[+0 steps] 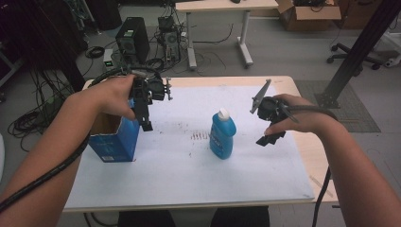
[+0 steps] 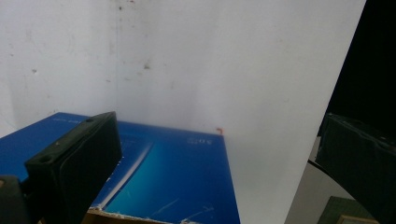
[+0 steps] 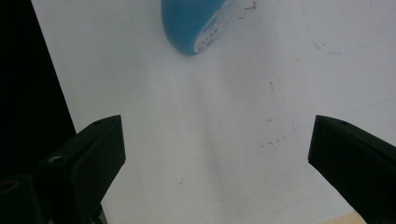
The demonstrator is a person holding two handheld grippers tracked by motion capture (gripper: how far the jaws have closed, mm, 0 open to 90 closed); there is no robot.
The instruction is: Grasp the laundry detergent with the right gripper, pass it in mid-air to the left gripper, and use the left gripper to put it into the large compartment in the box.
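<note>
**Both grippers poised, nothing gripped yet**

The bottle (image 1: 222,134) is standing upright on the white sheet (image 1: 189,170), between your two grippers and touching neither. In the right gripper view its blue base (image 3: 191,25) is lying ahead of the jaws and toward the left one, well apart from both. Your right gripper (image 1: 270,137) is hovering beside the bottle with its jaws spread wide and nothing between them.

The box (image 1: 116,139) is sitting open-topped, directly under your left gripper (image 1: 145,124). In the left gripper view its blue face (image 2: 163,177) is showing between the jaws, close to the left one, while the right jaw is hanging out past the edge of the sheet. Those jaws are also spread wide and are not pinching the box.

You seem to be in the approach step: the left gripper nearing the box, the right one nearing the bottle. The likely goal is getting the bottle into the box. Next you are probably needing to carry the right jaws forward and toward the left until the bottle sits between them, then close.
</note>
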